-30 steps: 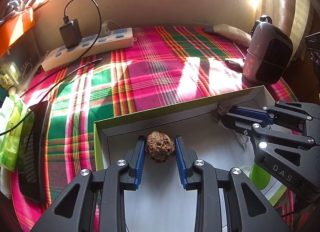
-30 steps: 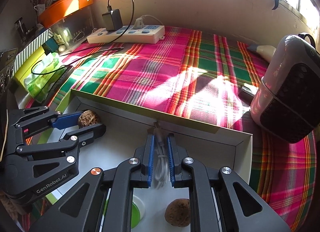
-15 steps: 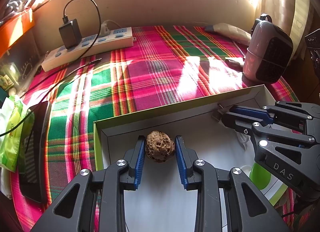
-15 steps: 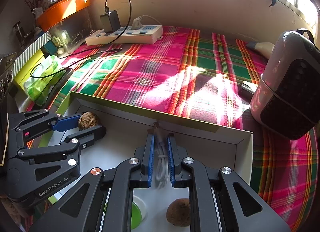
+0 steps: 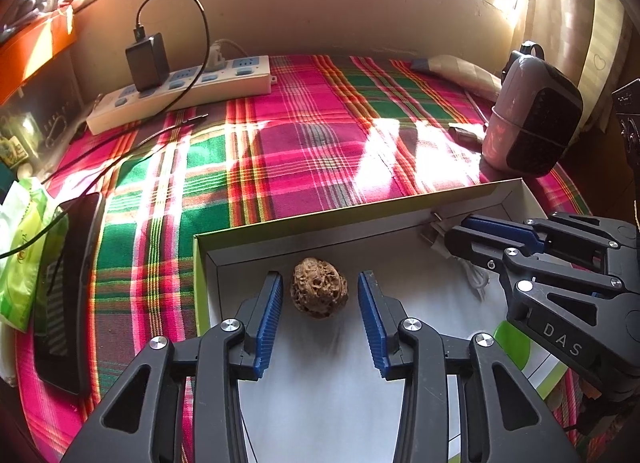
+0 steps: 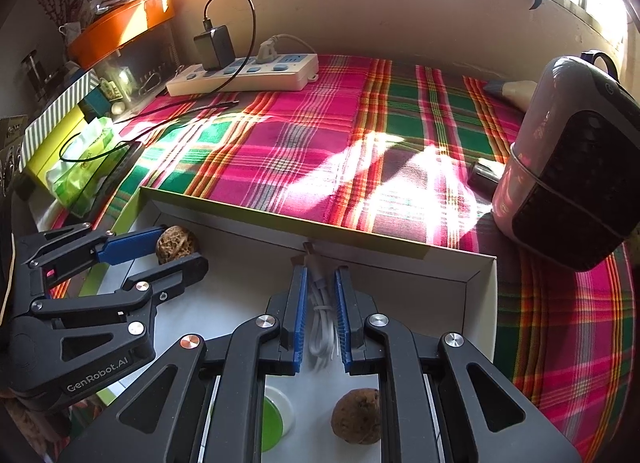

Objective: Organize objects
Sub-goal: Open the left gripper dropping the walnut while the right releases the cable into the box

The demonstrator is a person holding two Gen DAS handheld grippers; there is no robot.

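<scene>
A wrinkled brown walnut (image 5: 319, 293) lies on the floor of a shallow white box (image 5: 280, 237) with a green rim. My left gripper (image 5: 319, 295) is open around it, with a gap on each side; it also shows in the right wrist view (image 6: 176, 249). My right gripper (image 6: 321, 295) holds a coiled white cable (image 6: 320, 327) between its blue pads, slightly parted, inside the box near the far wall. In the left wrist view the right gripper (image 5: 448, 237) is at the box's right corner. A second walnut (image 6: 357, 416) lies under the right gripper.
A plaid cloth (image 5: 320, 151) covers the table. A white power strip (image 5: 180, 93) with a black charger stands at the back left. A pink-and-black heater (image 5: 532, 131) stands at the right. A phone (image 5: 66, 295) and a green tissue pack (image 5: 20, 255) lie at the left. A green lid (image 6: 272, 419) lies in the box.
My left gripper has opened and let go of the walnut, which now rests on the box floor. My right gripper's pads have parted a little around the cable.
</scene>
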